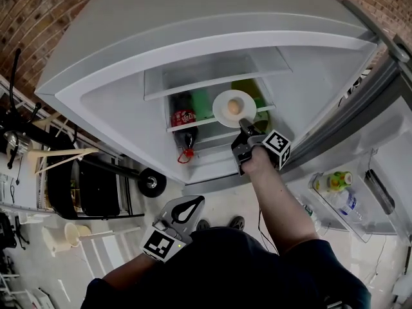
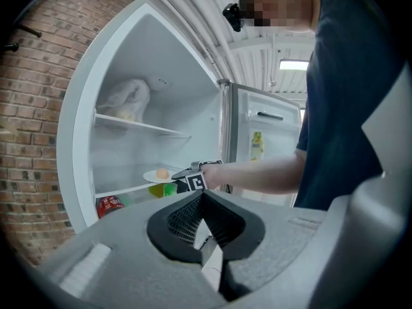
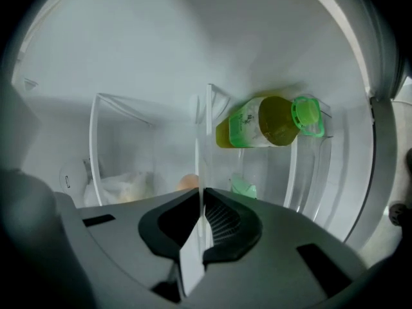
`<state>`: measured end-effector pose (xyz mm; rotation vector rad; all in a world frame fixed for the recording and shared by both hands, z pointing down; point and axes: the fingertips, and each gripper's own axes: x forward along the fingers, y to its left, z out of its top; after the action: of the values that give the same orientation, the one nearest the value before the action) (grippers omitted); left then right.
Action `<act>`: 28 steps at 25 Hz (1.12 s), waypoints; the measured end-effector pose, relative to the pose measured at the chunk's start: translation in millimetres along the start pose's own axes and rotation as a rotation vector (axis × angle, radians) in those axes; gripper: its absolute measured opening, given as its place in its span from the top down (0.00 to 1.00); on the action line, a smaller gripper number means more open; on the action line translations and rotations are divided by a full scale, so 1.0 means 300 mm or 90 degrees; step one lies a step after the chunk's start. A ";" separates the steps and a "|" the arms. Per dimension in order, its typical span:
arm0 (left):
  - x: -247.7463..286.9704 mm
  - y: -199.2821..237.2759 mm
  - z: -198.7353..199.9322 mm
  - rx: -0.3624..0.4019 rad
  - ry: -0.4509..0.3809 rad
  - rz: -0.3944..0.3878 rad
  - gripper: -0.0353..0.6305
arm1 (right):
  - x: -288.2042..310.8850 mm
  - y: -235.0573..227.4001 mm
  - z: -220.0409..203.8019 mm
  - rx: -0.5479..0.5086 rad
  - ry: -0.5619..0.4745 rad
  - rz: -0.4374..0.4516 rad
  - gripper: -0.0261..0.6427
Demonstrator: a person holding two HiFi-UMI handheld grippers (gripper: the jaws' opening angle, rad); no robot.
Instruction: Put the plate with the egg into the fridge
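Note:
A white plate (image 1: pixel 225 98) with a brown egg (image 1: pixel 234 107) on it is held level inside the open fridge (image 1: pixel 103 102), over the front of a glass shelf (image 1: pixel 193 124). My right gripper (image 1: pixel 244 126) is shut on the plate's near rim. In the right gripper view the plate (image 3: pixel 201 140) shows edge-on between the jaws of my right gripper (image 3: pixel 201 205), with the egg (image 3: pixel 188 181) just beyond. My left gripper (image 1: pixel 193 201) hangs low near the body, shut and empty. The left gripper view looks past my left gripper (image 2: pixel 203 195) to the plate (image 2: pixel 154 176) and the right gripper (image 2: pixel 187 175).
A red-labelled cola bottle (image 1: pixel 184 118) and green bottles (image 1: pixel 257 105) lie below the plate. A white bag (image 2: pixel 129 98) sits on the upper shelf. The open door (image 1: pixel 360 127) at right holds bottles (image 1: pixel 338 185) in its rack. A dark wheeled cart (image 1: pixel 96 185) stands left of the fridge.

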<state>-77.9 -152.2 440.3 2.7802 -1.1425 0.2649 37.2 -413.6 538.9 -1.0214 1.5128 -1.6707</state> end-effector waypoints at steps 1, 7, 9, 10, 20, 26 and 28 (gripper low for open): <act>-0.001 0.001 0.001 -0.003 0.000 0.002 0.94 | 0.007 0.002 0.004 0.002 -0.002 0.002 0.93; -0.015 0.010 0.003 -0.008 0.003 0.016 0.94 | 0.039 0.011 0.021 0.008 -0.010 0.007 0.93; -0.022 0.013 0.000 -0.010 0.004 0.021 0.94 | 0.045 0.012 0.023 0.007 -0.011 0.007 0.93; -0.025 0.014 -0.001 -0.011 0.003 0.023 0.94 | 0.048 0.013 0.023 0.006 -0.012 0.007 0.93; -0.049 0.015 -0.007 -0.011 -0.005 0.030 0.94 | 0.079 0.013 0.018 -0.005 -0.013 0.004 0.93; -0.058 0.010 -0.005 -0.009 -0.008 0.030 0.94 | 0.079 0.015 0.021 -0.005 -0.019 0.008 0.93; -0.061 0.007 -0.004 -0.010 -0.010 0.029 0.94 | 0.078 0.024 0.022 0.000 -0.022 0.022 0.90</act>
<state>-92.3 -140.9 437.8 2.7501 -1.2084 0.2392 31.5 -437.8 534.7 -1.0139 1.4995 -1.6209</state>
